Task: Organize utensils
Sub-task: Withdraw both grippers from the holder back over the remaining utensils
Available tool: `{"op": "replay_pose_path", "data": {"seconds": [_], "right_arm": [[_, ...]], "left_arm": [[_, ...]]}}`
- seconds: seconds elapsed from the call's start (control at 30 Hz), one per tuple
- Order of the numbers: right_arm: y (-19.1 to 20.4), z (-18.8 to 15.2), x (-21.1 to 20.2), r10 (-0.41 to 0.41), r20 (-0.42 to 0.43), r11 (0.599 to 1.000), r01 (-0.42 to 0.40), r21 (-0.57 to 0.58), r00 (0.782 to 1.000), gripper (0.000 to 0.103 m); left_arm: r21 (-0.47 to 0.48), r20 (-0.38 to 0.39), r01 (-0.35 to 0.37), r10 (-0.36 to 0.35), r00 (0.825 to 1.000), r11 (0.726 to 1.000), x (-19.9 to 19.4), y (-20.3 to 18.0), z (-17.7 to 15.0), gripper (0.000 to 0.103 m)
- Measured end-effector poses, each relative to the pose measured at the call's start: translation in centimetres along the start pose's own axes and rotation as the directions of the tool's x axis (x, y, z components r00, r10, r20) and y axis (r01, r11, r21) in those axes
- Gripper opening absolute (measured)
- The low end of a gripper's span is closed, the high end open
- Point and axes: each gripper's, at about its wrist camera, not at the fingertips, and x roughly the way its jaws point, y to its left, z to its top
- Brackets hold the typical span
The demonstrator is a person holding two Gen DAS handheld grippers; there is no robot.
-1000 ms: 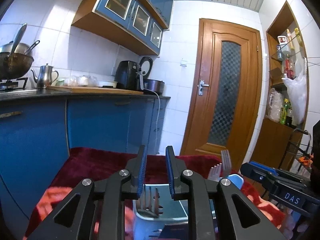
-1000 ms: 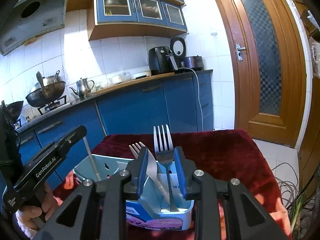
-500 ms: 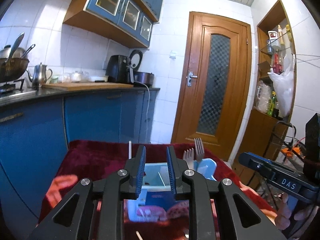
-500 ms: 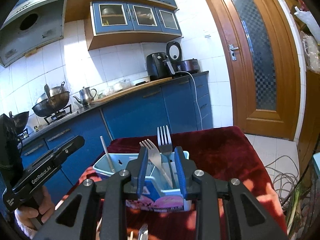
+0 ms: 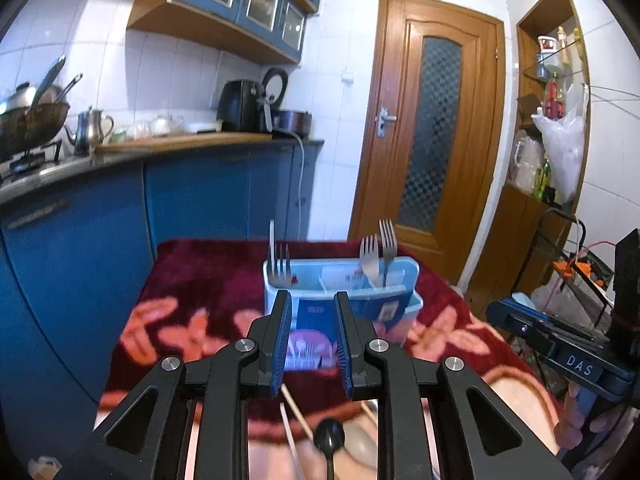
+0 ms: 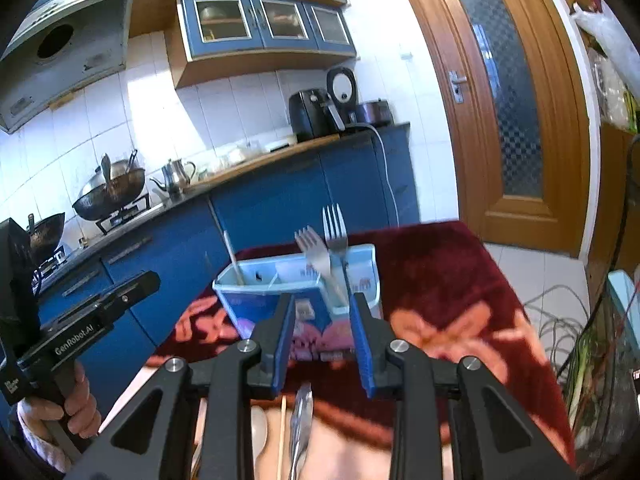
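A light blue utensil holder stands on a red patterned tablecloth; it also shows in the right wrist view. Two forks stand in its right compartment, and one fork with a chopstick in its left. My left gripper is open and empty, in front of the holder. My right gripper is open and empty too. Loose chopsticks, a black-handled utensil and a metal utensil lie below the grippers.
Blue kitchen cabinets with a counter run along the left. A wooden door stands behind the table. A shelf with bottles and a bag is at right. Cables lie on the floor.
Both grippers have pulled back from the holder and dipped lower. The holder now looks farther away, and loose utensils on the near table have come into view.
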Motion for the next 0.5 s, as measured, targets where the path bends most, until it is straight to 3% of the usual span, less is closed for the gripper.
{"op": "replay_pose_path", "data": {"seconds": [0.5], "right_arm": [[-1.1,-5.5,-0.2,-0.017,-0.127,0.998,0.025,0.059,0.992,0.034]], "left_arm": [[-0.072,-0.211,-0.056,0.039,0.977,0.996,1.1,1.8,-5.7,0.021]]}}
